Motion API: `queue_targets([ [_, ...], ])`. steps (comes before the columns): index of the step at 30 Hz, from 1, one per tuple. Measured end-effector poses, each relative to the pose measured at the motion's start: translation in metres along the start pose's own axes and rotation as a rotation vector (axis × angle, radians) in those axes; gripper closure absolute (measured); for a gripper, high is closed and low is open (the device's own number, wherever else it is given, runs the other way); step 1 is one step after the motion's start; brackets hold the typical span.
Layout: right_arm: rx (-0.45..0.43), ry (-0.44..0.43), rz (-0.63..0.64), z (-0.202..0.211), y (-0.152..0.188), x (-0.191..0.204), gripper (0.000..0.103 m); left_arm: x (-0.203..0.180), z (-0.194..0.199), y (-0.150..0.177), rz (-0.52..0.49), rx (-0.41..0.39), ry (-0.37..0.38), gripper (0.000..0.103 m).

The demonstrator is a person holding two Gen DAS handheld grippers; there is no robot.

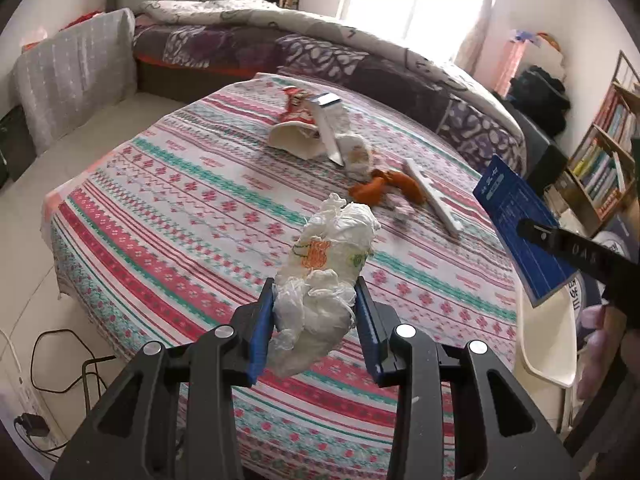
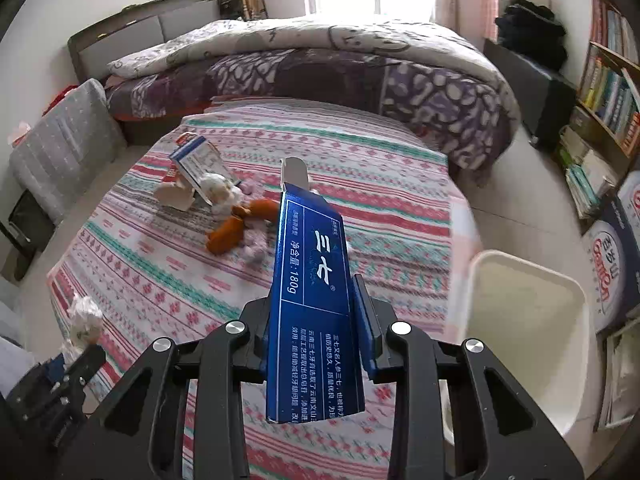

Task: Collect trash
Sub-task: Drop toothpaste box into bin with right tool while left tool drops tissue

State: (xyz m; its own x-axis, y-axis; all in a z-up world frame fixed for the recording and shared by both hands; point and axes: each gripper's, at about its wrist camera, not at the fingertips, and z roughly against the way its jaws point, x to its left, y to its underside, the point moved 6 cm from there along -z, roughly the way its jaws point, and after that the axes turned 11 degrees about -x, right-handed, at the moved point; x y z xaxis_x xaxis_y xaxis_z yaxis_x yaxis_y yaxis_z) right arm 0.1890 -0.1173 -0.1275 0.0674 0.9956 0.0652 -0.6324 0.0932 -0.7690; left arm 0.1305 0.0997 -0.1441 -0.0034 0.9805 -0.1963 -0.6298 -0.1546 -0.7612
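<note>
Crumpled plastic bag [image 1: 320,280] pinched by left gripper [image 1: 316,300]; right gripper [image 2: 312,312] pinches blue box [image 2: 312,300].

The blue toothpaste box [image 2: 312,312] covers the far middle of the desk [image 2: 140,264] in the right wrist view, and its lower print is too small to read. The white bin [image 2: 524,320] is blurred along its near rim, its base cut off behind the gripper body. In the left wrist view, the crumpled plastic bag [image 1: 320,280] hides the desk behind it.
</note>
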Motion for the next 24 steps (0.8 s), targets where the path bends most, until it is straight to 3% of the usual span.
queue_targets([
  [13, 0.002, 0.104, -0.084, 0.023, 0.037, -0.075, 0.072, -0.056, 0.006, 0.015, -0.095, 0.013, 0.055, 0.065],
  [24, 0.024, 0.212, -0.212, 0.029, 0.057, -0.165, 0.071, -0.121, 0.0, 0.026, -0.209, 0.038, 0.118, 0.065],
])
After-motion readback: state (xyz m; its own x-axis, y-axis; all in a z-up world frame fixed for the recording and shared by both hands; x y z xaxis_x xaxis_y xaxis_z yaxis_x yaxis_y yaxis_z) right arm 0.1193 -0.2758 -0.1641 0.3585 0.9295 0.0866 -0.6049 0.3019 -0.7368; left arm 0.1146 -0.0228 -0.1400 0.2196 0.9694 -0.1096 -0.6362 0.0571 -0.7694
